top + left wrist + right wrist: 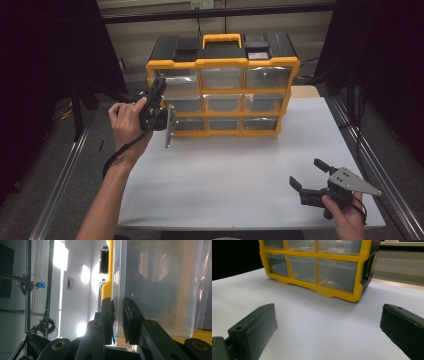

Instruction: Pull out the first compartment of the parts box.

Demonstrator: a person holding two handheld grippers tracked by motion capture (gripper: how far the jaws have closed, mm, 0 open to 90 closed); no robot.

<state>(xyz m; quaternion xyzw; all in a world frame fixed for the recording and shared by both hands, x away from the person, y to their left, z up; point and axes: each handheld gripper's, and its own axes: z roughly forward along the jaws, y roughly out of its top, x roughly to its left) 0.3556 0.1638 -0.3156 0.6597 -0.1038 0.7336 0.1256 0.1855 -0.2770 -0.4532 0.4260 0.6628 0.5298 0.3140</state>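
Observation:
A yellow and black organizer [222,62] with clear drawers stands at the back of the white table [225,170]. My left gripper [160,86] is at the organizer's left column, turned on its side. In the left gripper view its jaws [118,302] are shut on the thin front lip of a clear drawer [160,290], next to the yellow frame [110,285]. Which row that drawer belongs to I cannot tell. My right gripper [307,172] rests near the table's front right, open, with nothing between its jaws [327,322]. It faces the organizer [337,293].
Metal rails [370,165] run along both sides of the table. Dark curtains [45,60] hang to the left and right. A beige wall stands behind the organizer. A camera on a stand [41,285] is off to the side in the left gripper view.

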